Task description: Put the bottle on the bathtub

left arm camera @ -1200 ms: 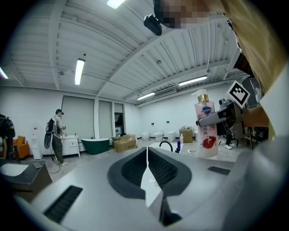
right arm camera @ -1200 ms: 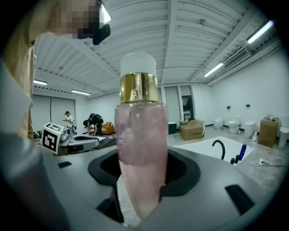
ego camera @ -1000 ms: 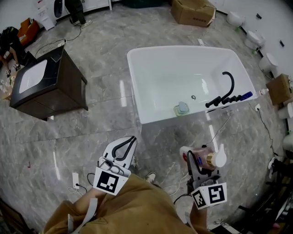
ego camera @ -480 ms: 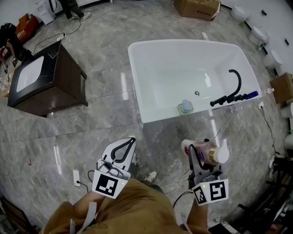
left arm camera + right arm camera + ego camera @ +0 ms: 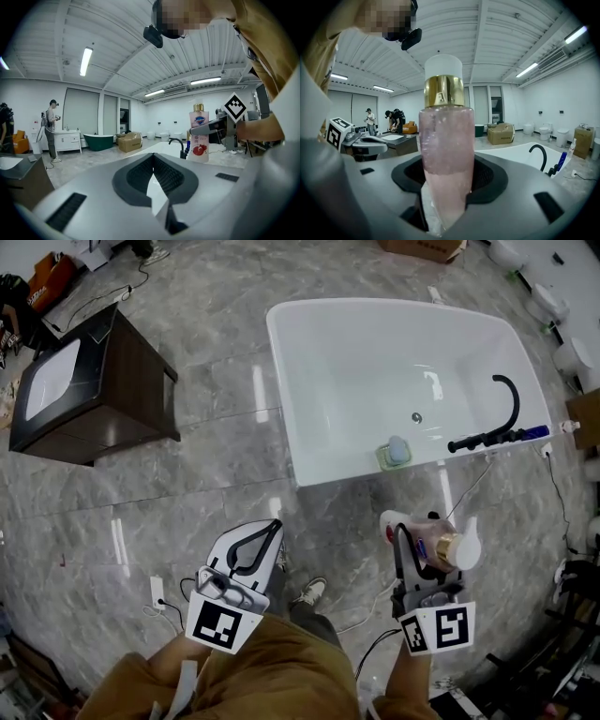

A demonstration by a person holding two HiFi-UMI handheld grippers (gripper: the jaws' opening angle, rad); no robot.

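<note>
Floor, as I see it from the head view: grey marbled tile, glossy. Standing on it: one white bathtub; one dark cabinet with a white top, well apart to its left; one cardboard box beyond the tub; one white socket block with its cable.

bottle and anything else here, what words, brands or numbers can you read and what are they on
On the bottle, left gripper view: a blue badge and red print above a fruit picture, too small to read.
On the gold collar of the bottle, right gripper view: one dark mark, perhaps "1", not certain.
On the cardboard box: any print is too blurred to read.
On the marker cubes: black-and-white square patterns, no letters.
</note>
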